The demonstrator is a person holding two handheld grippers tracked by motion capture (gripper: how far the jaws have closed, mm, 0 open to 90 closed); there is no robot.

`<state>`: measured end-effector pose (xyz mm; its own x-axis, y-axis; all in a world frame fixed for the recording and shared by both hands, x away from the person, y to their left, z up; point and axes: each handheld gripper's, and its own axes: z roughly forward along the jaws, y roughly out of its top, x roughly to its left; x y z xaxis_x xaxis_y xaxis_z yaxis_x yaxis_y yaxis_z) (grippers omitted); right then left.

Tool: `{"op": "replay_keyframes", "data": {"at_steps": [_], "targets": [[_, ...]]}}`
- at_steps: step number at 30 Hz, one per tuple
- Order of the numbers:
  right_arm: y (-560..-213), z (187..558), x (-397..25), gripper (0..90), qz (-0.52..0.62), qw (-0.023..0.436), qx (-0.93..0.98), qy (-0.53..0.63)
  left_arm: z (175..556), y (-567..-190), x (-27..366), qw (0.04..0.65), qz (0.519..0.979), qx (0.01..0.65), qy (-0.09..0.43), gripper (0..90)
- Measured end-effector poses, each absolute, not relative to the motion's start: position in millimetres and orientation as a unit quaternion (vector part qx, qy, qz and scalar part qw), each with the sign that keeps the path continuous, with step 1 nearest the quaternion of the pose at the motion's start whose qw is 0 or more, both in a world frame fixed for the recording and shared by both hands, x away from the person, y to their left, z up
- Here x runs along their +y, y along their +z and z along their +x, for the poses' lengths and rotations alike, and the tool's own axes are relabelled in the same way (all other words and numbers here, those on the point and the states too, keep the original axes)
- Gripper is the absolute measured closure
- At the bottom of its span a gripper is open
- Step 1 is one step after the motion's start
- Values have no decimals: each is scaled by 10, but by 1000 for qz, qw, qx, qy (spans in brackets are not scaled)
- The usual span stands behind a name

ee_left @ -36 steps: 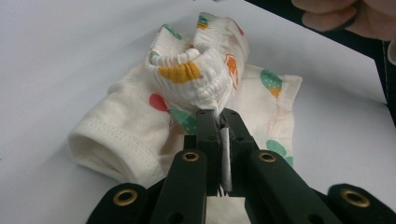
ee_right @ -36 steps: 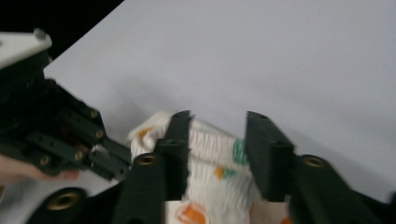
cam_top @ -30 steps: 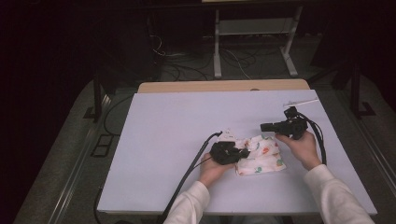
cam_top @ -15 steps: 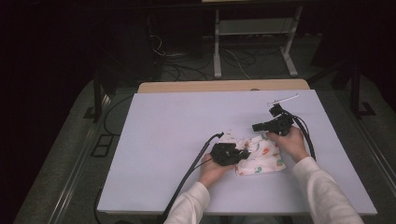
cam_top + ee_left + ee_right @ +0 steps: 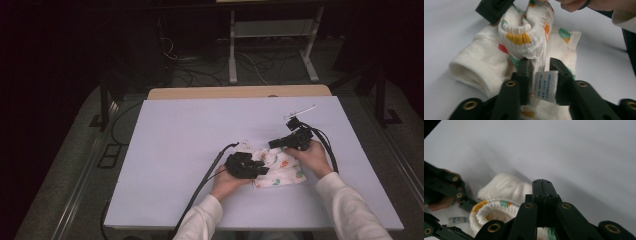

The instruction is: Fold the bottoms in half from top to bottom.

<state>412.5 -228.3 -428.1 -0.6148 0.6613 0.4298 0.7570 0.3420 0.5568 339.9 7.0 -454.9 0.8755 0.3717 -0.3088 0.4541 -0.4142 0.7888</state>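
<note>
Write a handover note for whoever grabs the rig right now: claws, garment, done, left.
Left claw: open, jaws either side of the care label, at the near edge of the garment.
Right claw: jaws pressed shut above the garment's rolled ribbed band; whether cloth is pinched, cannot tell.
Garment: small printed white piece, bunched on the white table, between both hands.
Done: band rolled over, cuff end lying loose.
Left: probably finish folding and flatten it; judge from the bunching.
</note>
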Motion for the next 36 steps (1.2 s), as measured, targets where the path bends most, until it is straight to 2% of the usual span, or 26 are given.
{"op": "replay_keyframes", "data": {"at_steps": [1,4,5,7,10,11,21,32,33,34,35,36], "targets": [[-4257,4088,-2297,889,-433,63,-814,-381,3387,-4519,82,484,837,251,-44,567],[-4232,4055,-2313,889,-430,64,-814,-386,3373,-4477,102,487,836,250,-40,453],[-4219,4032,-2319,889,-428,64,-814,-388,3372,-4453,125,492,833,249,-46,453],[-4173,3944,-2336,889,-419,64,-817,-390,3394,-4414,179,507,823,252,-57,360],[-4154,3899,-2344,889,-417,61,-819,-390,3420,-4389,221,519,811,264,-64,308],[-4141,3856,-2353,889,-413,61,-821,-388,3435,-4381,239,523,806,270,-66,259],[-4143,3533,-2430,889,-400,70,-823,-398,3538,-4406,325,519,787,323,-78,144],[-4251,3254,-2489,888,-388,77,-828,-397,3578,-4393,341,524,776,346,-64,115],[-4254,3220,-2509,850,-383,72,-826,-407,3582,-4392,344,523,776,348,-60,102],[-4254,3220,-2509,850,-383,72,-826,-407,3589,-4391,347,519,777,351,-57,102],[-4243,3194,-2537,772,-377,59,-823,-421,3606,-4394,355,515,778,356,-53,75],[-4243,3194,-2537,772,-377,59,-823,-421,3606,-4394,355,515,778,356,-53,67]]}}
